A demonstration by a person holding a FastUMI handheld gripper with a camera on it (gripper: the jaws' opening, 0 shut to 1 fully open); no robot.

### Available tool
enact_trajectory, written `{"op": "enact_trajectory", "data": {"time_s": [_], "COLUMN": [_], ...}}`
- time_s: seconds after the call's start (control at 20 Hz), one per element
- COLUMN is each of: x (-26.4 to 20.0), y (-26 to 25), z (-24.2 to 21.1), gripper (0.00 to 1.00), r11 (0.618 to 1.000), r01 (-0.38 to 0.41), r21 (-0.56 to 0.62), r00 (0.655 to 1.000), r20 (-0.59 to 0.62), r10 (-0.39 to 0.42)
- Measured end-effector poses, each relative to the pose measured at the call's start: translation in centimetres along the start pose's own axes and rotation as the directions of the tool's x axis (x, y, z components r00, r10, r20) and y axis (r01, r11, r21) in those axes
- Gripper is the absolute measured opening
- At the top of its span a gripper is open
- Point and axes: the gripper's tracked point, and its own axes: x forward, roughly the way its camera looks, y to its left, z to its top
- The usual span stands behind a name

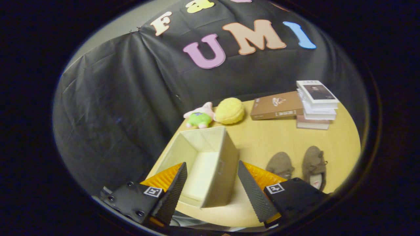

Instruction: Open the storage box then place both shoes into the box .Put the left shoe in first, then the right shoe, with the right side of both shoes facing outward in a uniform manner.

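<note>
One table point(282, 137), light wood, rounded far edge against the black cloth wall. One box point(210, 164), cream fabric, lid off or folded away, open top facing up, nothing inside; it sits near the table's left edge, just ahead of the gripper point(212, 185) at 12 o'clock. Gripper fingers spread wide, gripping nothing, hovering above the box's near rim. Four books: one brown book point(277, 105) lying flat, three in a stack point(316, 104) touching it, at 1–2 o'clock on the far side. Two shoes point(298, 164), brown, side by side at 3 o'clock of the box, apart from it, toes pointing away. Two soft toys: yellow ball point(229, 110), pink-green plush point(199, 117), touching, beyond the box. Bare tabletop between box, shoes and books.
</note>
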Motion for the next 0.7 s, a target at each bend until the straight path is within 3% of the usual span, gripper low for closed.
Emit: {"op": "enact_trajectory", "data": {"time_s": [0.35,0.6,0.7], "x": [0.3,2.2,3.3], "y": [-11.6,-14.9,-15.7], "z": [-3.9,-9.2,-10.8], "gripper": [0.98,0.99,0.91], "r11": [0.965,0.953,0.952], "r01": [0.261,0.301,0.304], "r21": [0.035,0.011,0.028], "r00": [0.961,0.929,0.919], "r20": [-0.106,-0.228,-0.272], "r10": [-0.256,-0.291,-0.286]}}
